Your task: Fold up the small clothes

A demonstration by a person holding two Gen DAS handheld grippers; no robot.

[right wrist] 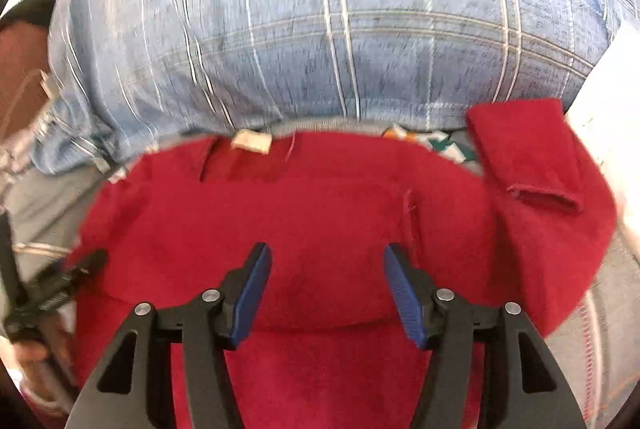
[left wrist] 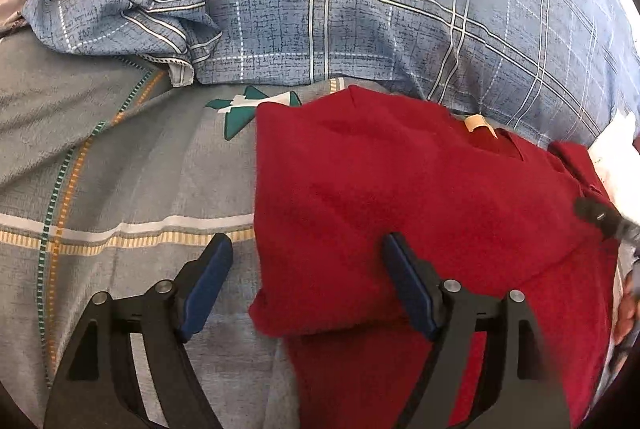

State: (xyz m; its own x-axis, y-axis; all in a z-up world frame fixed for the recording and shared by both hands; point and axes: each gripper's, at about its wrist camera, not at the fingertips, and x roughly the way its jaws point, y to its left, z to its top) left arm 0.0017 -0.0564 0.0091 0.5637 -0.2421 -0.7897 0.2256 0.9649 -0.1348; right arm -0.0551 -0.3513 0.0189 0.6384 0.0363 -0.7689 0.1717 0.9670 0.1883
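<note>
**Both grippers spread over the red shirt**

My left gripper [left wrist: 306, 279] is spread wide, straddling the left edge of the red shirt [left wrist: 420, 197], pinching nothing. My right gripper [right wrist: 328, 289] hangs parted above the shirt's middle (picture blurred). Just beyond it lies the neck label [right wrist: 251, 141]; a folded sleeve [right wrist: 528, 157] sits right-forward. Farthest, the blue plaid pillow [left wrist: 360, 9].

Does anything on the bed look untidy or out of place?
Yes. The red fleece garment has one sleeve folded in, its cuff skewed. A crumpled blue checked pillowcase lies bunched up behind.
</note>
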